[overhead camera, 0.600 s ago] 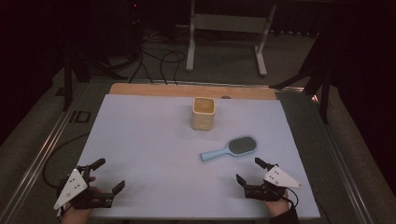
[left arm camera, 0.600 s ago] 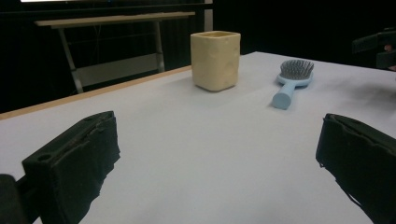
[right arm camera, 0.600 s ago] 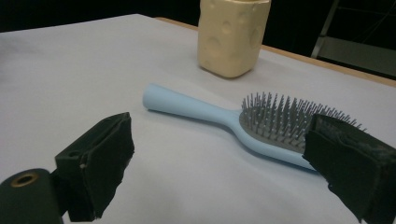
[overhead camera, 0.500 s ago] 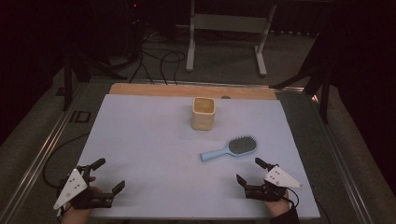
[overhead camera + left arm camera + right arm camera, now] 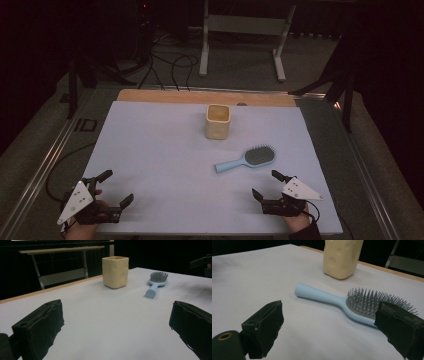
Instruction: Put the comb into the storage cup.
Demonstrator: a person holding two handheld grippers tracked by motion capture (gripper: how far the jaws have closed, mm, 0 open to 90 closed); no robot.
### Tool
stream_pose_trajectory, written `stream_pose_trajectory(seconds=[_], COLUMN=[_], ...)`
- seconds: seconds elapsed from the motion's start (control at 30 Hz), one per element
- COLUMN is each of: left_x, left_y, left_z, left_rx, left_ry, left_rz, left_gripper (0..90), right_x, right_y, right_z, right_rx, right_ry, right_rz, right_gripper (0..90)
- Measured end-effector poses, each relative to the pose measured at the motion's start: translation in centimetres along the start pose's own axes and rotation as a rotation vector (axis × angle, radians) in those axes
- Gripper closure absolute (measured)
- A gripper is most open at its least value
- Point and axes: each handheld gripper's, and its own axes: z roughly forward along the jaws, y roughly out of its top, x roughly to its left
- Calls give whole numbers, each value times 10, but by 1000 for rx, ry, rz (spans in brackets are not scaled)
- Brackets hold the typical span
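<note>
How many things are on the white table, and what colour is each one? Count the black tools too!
Blue hairbrush: 1
Yellow cup: 1
Black tools, left tool and right tool: 2
Total: 4

hairbrush [image 5: 247, 158] on table [image 5: 150, 145], cup [image 5: 218, 121] behind it

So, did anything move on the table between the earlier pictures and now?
Nothing has visibly changed. The left tongs and the right tongs rest open at the near edge as before, holding nothing. The blue hairbrush and the yellow cup lie where they were.
</note>
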Motion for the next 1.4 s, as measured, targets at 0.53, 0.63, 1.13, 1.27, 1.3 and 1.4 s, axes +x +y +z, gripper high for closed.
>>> stream_pose_trajectory(seconds=[0.53,0.63,1.13,1.27,1.3,1.4], left_x=[0,0,1,1,1,1], left_y=[0,0,0,0,0,0], left_z=[2,2,1,1,1,1], left_rx=[5,4,1,0,0,0], left_ry=[-5,-5,-7,-8,-7,-7], left_rz=[0,-1,-5,-7,-7,-7], left_gripper=[0,0,0,0,0,0], right_x=[5,8,7,4,4,3], right_y=[18,24,70,82,84,89], right_z=[-7,-8,-4,-1,0,2], right_rx=[8,12,-38,-54,-56,-64], right_ry=[27,34,47,48,48,58], right_rz=[-12,-21,-75,-90,-95,-95], right_gripper=[80,80,80,81,82,81])
